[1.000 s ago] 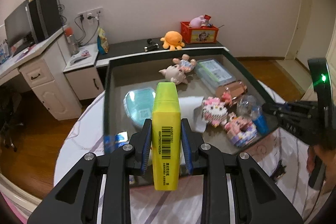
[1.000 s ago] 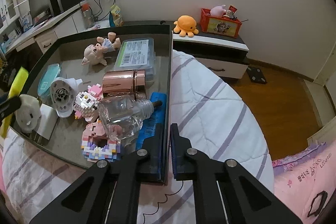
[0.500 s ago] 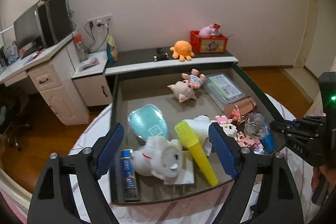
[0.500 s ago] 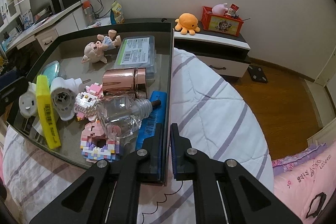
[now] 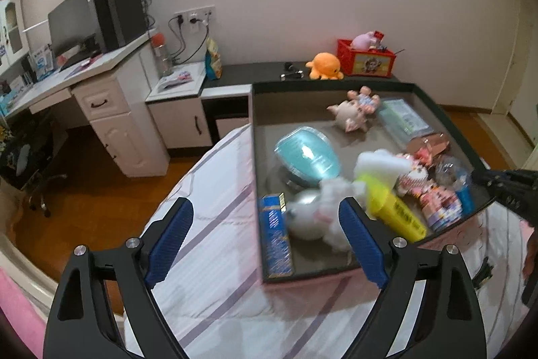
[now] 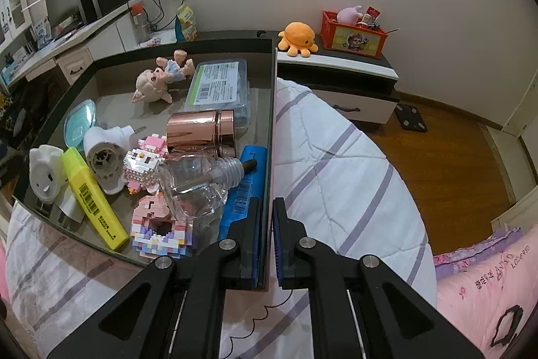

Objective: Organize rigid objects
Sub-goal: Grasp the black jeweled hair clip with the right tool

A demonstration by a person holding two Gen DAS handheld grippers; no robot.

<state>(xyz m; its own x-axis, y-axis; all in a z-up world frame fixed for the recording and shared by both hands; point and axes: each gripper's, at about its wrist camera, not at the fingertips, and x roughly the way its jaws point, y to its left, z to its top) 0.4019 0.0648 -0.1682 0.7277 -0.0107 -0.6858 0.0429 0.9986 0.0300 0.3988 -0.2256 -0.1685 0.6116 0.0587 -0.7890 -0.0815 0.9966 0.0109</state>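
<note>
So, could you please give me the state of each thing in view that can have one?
left gripper: jaws opening, nothing between them
right gripper: shut on the tray wall
tray: on the bed, filled
yellow highlighter: lying flat, capped
glass bottle: on its side, uncapped
rose-gold canister: on its side

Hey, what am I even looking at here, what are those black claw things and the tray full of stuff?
Those black claws are two hand-held grippers; a person holds one in each hand. Each picture comes from a camera on one gripper, looking along its fingers. The left gripper holds nothing, and its jaws are opening above the striped bedding. The right gripper is shut on the wall of the dark tray. In the tray lie a yellow highlighter, a clear bottle, a copper-coloured tin, a pig figure and block toys.
</note>
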